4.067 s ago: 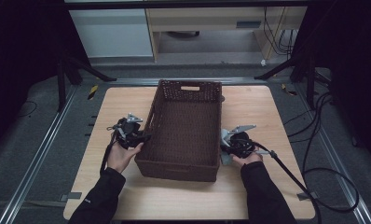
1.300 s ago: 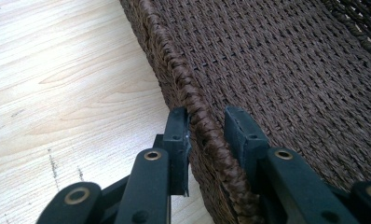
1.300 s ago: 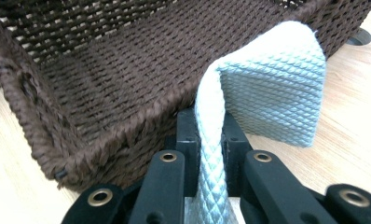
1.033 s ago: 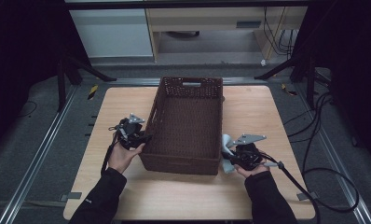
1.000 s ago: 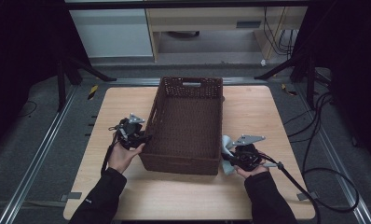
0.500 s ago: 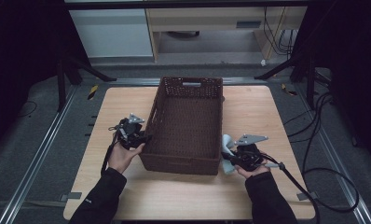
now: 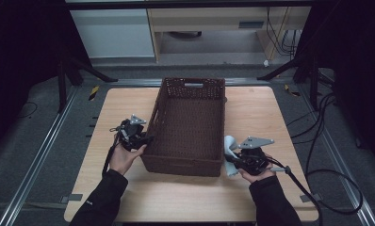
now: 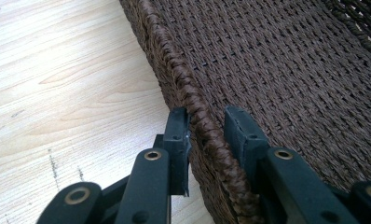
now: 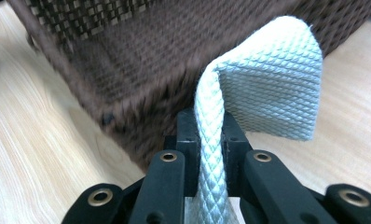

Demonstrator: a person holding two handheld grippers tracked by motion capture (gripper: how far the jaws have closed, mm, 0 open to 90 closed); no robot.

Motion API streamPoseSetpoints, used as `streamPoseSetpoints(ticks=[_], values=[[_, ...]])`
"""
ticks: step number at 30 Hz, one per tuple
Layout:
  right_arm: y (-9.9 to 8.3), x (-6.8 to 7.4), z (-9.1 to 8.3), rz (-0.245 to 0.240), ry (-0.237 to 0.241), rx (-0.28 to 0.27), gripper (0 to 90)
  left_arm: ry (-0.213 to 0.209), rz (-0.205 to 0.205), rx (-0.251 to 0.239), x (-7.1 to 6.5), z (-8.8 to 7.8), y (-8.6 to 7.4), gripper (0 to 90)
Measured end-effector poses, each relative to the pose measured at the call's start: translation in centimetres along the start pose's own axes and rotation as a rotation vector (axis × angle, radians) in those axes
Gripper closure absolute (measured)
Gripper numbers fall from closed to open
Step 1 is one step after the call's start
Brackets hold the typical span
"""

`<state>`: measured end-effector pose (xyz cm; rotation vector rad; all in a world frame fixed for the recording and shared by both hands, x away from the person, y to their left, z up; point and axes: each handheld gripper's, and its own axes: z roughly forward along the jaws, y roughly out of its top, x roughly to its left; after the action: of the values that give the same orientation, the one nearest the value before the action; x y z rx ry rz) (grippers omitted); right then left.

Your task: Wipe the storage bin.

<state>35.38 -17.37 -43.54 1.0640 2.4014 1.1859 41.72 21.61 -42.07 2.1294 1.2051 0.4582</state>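
Cloth (image 9: 267, 93), pale and quilted, sits pinched tight between the right gripper (image 9: 210, 135) fingers, flopping over just beyond them beside the basket's (image 7: 188, 162) near corner. Left gripper (image 8: 207, 135) fingers straddle the basket's braided rim, one pad touching it. Nothing's inside the basket; everything's on a light wood table (image 7: 270, 108), grey floor around.
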Motion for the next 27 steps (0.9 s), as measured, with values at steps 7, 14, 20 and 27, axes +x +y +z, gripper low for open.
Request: streamPoseSetpoints(ticks=[7,14,20,27], values=[[-2.1,0.5,1.4,0.020,0.015,0.082,82.5,0.006,0.002,-0.001,-0.1,0.0,0.0,72.4],[-2.6,0.1,2.0,0.046,0.025,0.095,82.5,0.020,-0.003,0.006,-0.2,0.1,0.3,74.6],[-0.9,-0.1,0.2,0.032,0.010,-0.005,82.5,0.034,-0.014,0.007,0.1,0.6,0.8,74.7],[0.4,0.3,-0.8,0.002,0.004,-0.049,82.4,0.036,-0.021,0.005,0.5,1.0,1.2,74.3]])
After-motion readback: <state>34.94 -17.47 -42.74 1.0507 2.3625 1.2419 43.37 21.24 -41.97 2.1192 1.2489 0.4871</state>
